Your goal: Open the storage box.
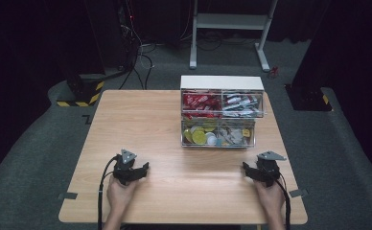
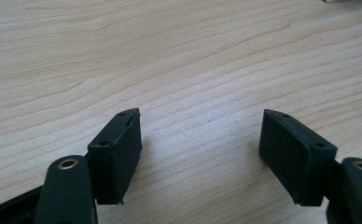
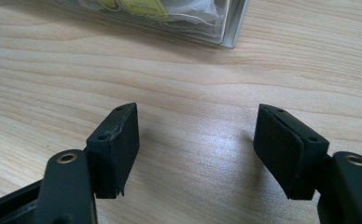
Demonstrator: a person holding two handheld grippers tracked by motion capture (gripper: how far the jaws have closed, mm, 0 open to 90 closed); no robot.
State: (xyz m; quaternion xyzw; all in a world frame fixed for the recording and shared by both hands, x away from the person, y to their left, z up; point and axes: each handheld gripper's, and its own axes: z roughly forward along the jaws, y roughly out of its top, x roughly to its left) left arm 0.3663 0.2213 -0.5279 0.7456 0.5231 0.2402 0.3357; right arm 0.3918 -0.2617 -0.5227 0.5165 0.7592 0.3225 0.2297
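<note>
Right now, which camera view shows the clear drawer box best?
The high view: the whole clear drawer box shows there, with red packets above and coins below. The right gripper view catches one lower corner; the left gripper view shows bare table.

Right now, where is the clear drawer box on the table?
In the high view, the clear drawer box stands at the table's far edge, right of centre, ahead of the right gripper.
</note>
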